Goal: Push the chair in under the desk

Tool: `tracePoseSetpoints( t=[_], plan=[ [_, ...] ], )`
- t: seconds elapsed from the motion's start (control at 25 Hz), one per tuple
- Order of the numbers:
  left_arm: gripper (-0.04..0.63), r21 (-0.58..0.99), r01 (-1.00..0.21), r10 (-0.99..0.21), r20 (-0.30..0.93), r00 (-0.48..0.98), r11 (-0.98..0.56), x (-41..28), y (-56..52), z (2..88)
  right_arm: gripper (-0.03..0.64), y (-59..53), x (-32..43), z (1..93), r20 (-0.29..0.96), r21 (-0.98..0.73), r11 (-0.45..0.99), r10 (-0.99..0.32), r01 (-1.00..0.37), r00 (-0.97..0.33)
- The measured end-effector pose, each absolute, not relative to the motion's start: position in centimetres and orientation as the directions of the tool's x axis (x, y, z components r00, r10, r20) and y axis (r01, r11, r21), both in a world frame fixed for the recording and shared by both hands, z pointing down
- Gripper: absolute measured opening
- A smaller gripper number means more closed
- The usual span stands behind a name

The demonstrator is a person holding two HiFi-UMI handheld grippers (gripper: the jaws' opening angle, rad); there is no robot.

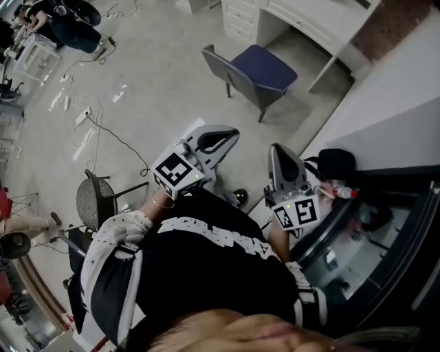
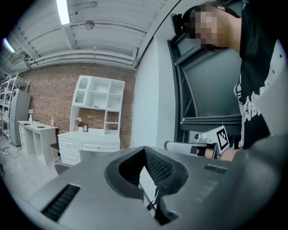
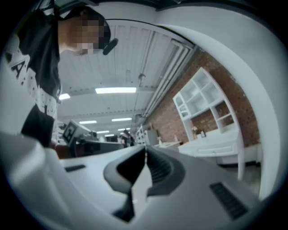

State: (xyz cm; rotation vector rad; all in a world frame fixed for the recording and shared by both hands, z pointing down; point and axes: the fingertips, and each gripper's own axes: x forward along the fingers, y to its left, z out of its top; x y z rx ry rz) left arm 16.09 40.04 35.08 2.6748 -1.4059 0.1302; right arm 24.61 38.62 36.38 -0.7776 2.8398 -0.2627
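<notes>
The chair (image 1: pixel 256 70), with a blue seat and a grey back, stands on the concrete floor a little way out from the white desk (image 1: pixel 308 19) at the top of the head view. Its back faces me. Both grippers are held close to my chest, far from the chair. My left gripper (image 1: pixel 232 135) is shut with nothing in it, and its jaws (image 2: pixel 145 150) meet tip to tip. My right gripper (image 1: pixel 274 148) is also shut and empty (image 3: pixel 145 151). The white desk with its hutch (image 2: pixel 94 134) shows ahead against a brick wall, and again in the right gripper view (image 3: pixel 211 143).
A black mesh office chair (image 1: pixel 96 199) stands at my left side. Cables and a power strip (image 1: pixel 84 117) lie on the floor. A black bag (image 1: pixel 335 163) and a red-capped bottle (image 1: pixel 342 192) sit by a dark cabinet (image 1: pixel 392 234) on my right. A white wall (image 1: pixel 395 103) runs toward the desk.
</notes>
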Motion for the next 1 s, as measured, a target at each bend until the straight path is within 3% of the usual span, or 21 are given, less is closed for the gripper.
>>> tracePoseSetpoints(
  t=[0.44, 1.0],
  plan=[
    [0.032, 0.074, -0.778, -0.773, 0.083, 0.628, -0.624, 16.4, 38.3, 34.5, 0.032, 37.8, 25.6, 35.7, -0.104, -0.192, 0.798, -0.595, -0.571, -0.797],
    [0.032, 0.109, -0.761, -0.757, 0.085, 0.648, -0.640, 9.5, 34.3, 34.6, 0.032, 34.6, 18.8, 35.2, -0.027, -0.128, 0.776, -0.625, -0.618, -0.780]
  ],
)
